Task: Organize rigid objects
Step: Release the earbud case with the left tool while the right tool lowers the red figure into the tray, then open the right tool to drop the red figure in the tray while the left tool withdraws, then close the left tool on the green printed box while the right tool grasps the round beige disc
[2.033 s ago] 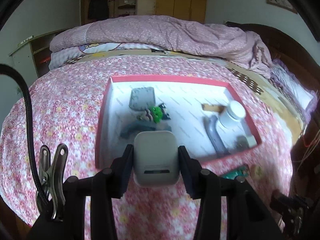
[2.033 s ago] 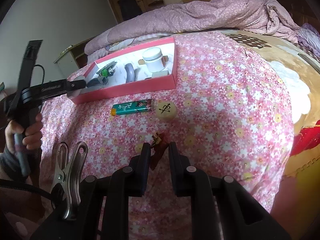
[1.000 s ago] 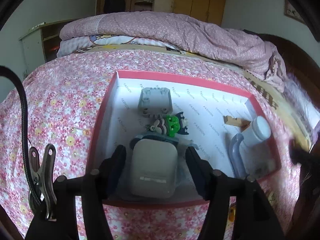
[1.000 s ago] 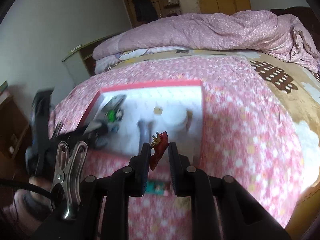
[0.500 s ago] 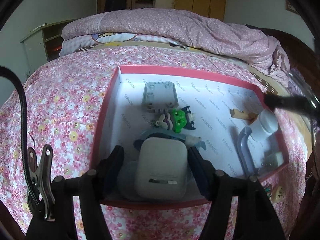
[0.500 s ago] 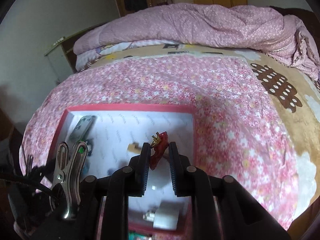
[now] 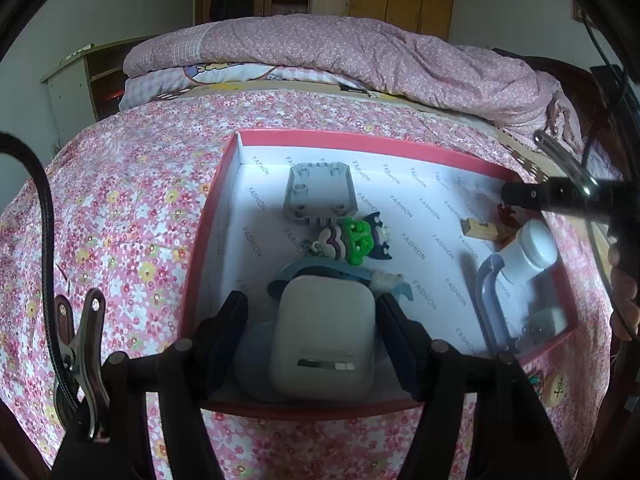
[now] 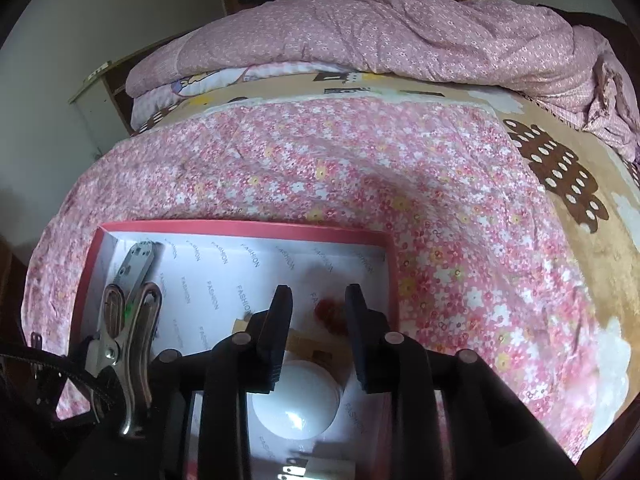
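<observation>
Since the earlier frames both grippers have come over the red-walled, white-lined cardboard box (image 7: 216, 216) on the pink floral bedspread (image 7: 120, 200). Left gripper (image 7: 312, 312): fingers apart, white rounded earbud case (image 7: 324, 336) lying between them on the box floor. Right gripper (image 8: 316, 300): fingers just opened; small red charm (image 8: 330, 314) dropped inside, beside a white round-capped bottle (image 8: 296, 400). Step: both placements appear finished. Next: lift clear, fetch the tan round game piece (image 7: 558, 388) outside. Near wall obstructs withdrawal.
</observation>
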{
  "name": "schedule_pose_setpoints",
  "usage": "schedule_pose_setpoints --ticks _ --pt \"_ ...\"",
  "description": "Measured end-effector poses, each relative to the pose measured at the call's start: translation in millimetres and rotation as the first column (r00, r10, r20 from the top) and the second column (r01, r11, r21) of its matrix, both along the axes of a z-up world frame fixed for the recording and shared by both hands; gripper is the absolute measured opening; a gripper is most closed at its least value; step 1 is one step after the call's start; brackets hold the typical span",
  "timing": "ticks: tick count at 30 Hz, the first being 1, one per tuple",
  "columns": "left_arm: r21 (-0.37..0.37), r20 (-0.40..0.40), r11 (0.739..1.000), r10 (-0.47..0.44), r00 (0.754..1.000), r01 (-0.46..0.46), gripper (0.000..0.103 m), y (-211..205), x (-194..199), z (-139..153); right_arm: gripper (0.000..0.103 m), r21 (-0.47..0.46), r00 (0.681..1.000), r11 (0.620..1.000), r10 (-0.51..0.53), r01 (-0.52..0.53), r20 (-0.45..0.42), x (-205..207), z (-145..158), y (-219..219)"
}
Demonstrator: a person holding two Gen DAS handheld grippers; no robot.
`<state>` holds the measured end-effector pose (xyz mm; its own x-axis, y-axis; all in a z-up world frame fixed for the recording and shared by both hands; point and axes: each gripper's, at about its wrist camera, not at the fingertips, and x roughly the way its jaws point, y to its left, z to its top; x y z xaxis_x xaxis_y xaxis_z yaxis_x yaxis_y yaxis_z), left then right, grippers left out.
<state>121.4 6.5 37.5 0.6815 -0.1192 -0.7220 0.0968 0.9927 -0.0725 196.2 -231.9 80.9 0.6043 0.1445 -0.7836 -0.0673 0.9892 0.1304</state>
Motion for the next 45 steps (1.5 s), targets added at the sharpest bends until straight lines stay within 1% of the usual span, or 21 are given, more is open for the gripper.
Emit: schedule_pose_setpoints --ticks 4,5,7,12,20,21,23,24,28,34,40,45 --pt "-0.027 -0.013 1.0 -0.007 1.0 0.006 0.07 4.3 0.6 4.7 0.03 -0.023 1.0 1.0 -0.002 0.002 0.024 -7.7 5.4 0.1" --pt "-0.041 -0.01 0.999 -0.01 1.0 0.009 0.07 6.1 -1.2 7.8 0.03 -0.023 1.0 1.0 0.0 0.001 0.03 -10.3 7.1 -0.2" --pt "-0.048 -0.002 0.999 -0.011 1.0 0.011 0.07 6.8 -4.0 12.7 0.032 -0.015 0.999 1.0 0.008 -0.008 0.038 -14.8 9.7 -0.4" --pt "-0.021 0.031 0.999 -0.033 0.999 0.033 0.07 1.0 -16.7 28.2 0.032 0.0 0.998 0.999 0.033 -0.033 0.057 -30.9 15.4 0.9" --pt "-0.02 0.043 0.997 -0.077 0.996 0.078 0.07 -13.3 -38.8 41.7 0.033 0.017 0.989 0.996 0.09 -0.092 0.119 -74.5 26.0 4.7" --pt "-0.017 0.045 0.996 -0.081 0.996 0.082 0.07 -15.0 -41.3 42.7 0.034 0.017 0.988 0.995 0.092 -0.095 0.126 -80.6 26.5 4.3" --pt "-0.015 0.049 0.996 -0.089 0.995 0.09 0.07 -18.0 -47.1 44.7 0.039 0.014 0.986 0.995 0.095 -0.098 0.14 -95.1 26.6 3.2" --pt "-0.016 0.051 0.996 -0.091 0.994 0.092 0.07 -19.0 -50.7 45.5 0.039 0.013 0.985 0.995 0.095 -0.098 0.141 -102.0 26.0 2.5" --pt "-0.012 0.05 0.994 -0.105 0.993 0.106 0.07 -23.7 -62.2 45.2 0.039 0.016 0.985 0.993 0.11 -0.113 0.134 -130.7 18.4 0.4" --pt "-0.004 0.035 0.993 -0.119 0.992 0.12 0.07 -31.7 -75.8 37.4 0.039 -0.025 0.986 0.995 0.103 -0.101 0.128 -165.0 1.3 -5.1" --pt "0.027 0.014 0.989 -0.147 0.989 0.147 0.07 -40.3 -84.5 26.1 0.039 -0.08 0.988 0.994 0.09 -0.08 0.126 -183.7 -19.8 -5.7" --pt "0.038 -0.016 0.987 -0.156 0.988 0.156 0.07 -43.4 -89.7 13.1 0.039 -0.09 0.993 0.994 0.076 -0.067 0.096 -187.5 -41.0 -7.2"
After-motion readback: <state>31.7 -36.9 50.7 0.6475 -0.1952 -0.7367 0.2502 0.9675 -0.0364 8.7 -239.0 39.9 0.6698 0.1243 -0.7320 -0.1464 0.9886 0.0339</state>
